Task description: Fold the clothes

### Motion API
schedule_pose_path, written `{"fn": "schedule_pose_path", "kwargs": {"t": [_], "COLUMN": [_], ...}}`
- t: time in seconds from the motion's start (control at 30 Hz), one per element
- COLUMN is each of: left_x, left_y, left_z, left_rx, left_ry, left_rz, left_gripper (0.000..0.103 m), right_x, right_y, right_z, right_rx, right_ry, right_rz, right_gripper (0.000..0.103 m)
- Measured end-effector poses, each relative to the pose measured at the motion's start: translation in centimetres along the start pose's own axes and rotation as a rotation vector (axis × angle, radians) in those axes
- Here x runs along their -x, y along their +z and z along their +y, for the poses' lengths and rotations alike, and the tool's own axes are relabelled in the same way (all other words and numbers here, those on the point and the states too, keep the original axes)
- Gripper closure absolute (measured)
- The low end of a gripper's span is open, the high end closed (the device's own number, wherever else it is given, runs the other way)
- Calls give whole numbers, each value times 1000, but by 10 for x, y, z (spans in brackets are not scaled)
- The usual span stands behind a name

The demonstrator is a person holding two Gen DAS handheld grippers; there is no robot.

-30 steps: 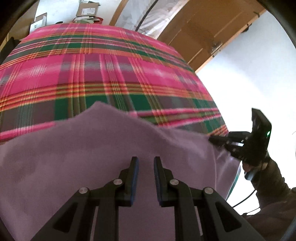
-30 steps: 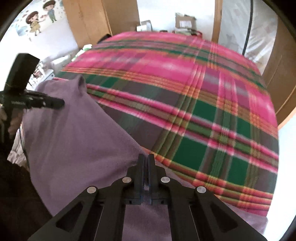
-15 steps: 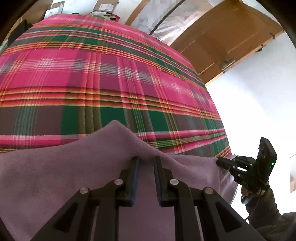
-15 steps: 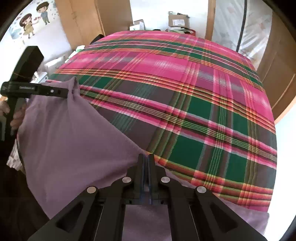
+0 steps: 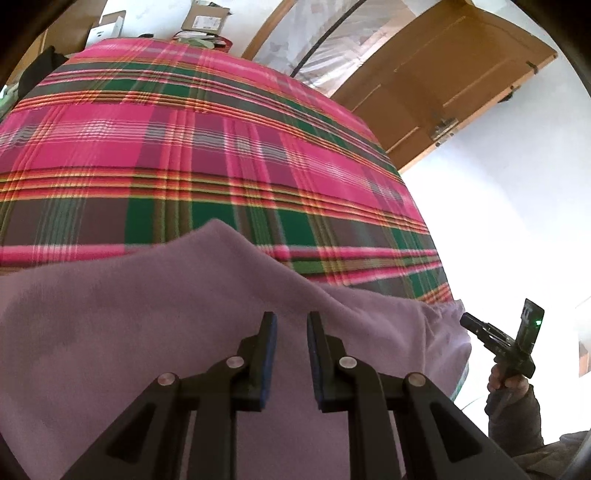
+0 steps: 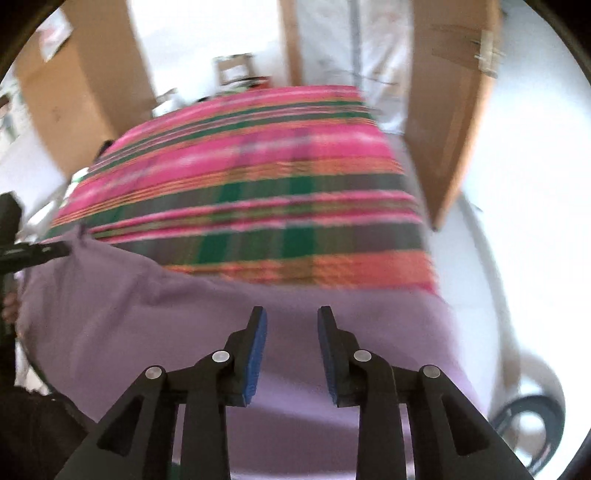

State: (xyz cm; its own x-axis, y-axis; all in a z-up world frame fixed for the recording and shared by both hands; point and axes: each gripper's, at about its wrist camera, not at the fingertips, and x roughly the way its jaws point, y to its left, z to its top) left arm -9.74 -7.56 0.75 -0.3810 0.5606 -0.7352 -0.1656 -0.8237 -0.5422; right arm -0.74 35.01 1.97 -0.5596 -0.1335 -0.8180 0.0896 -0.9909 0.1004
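Note:
A purple cloth (image 5: 147,314) lies over the near edge of a bed with a pink and green plaid blanket (image 5: 184,155). My left gripper (image 5: 291,317) is shut on a raised fold of the cloth, which fills the narrow gap between its blue pads. In the right wrist view the left gripper (image 6: 62,250) holds up the left corner of the purple cloth (image 6: 147,302). My right gripper (image 6: 291,312) hovers over the cloth, its jaws opening with nothing between them. Seen from the left wrist, the right gripper (image 5: 467,319) sits just off the cloth's right edge.
A wooden door (image 5: 443,74) stands open to the right of the bed. Cardboard boxes (image 5: 207,16) sit beyond the far end of the bed. A wooden wardrobe (image 6: 81,92) is at the far left. A round grey object (image 6: 528,413) lies on the pale floor at the right.
The right gripper has opened and let go of the cloth, then swung away to the right and rolled. The cloth's right side has dropped. The left gripper keeps its hold.

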Motion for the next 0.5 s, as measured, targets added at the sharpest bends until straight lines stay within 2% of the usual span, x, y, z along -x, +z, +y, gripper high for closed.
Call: {"fn": "schedule_pose_path", "kwargs": {"t": [0.13,0.2,0.27,0.4,0.5], "left_x": [6,6,3,-2,-5], "left_y": [-12,-18,-23,-29,-32], "left_z": [-14,-20,-24,-28,-28], "left_rx": [-35,-46,-50,-39,-32], "left_ry": [3,-8,-6,-12,-7], "left_rz": [5,13,24,39,46], "left_gripper": [87,87,87,87,87], "right_x": [18,24,27,16,7], "right_y": [-25,-35,-42,-41,-39], "right_z": [-43,-64,-82,-89,-87], "right_rx": [-182,-273,-339,-333,-323], "right_ry": [-75,-90,-100,-103,-69], "right_rz": [-73,-106,-135,-122,-109], "right_gripper": [72,67,67,67,67]}}
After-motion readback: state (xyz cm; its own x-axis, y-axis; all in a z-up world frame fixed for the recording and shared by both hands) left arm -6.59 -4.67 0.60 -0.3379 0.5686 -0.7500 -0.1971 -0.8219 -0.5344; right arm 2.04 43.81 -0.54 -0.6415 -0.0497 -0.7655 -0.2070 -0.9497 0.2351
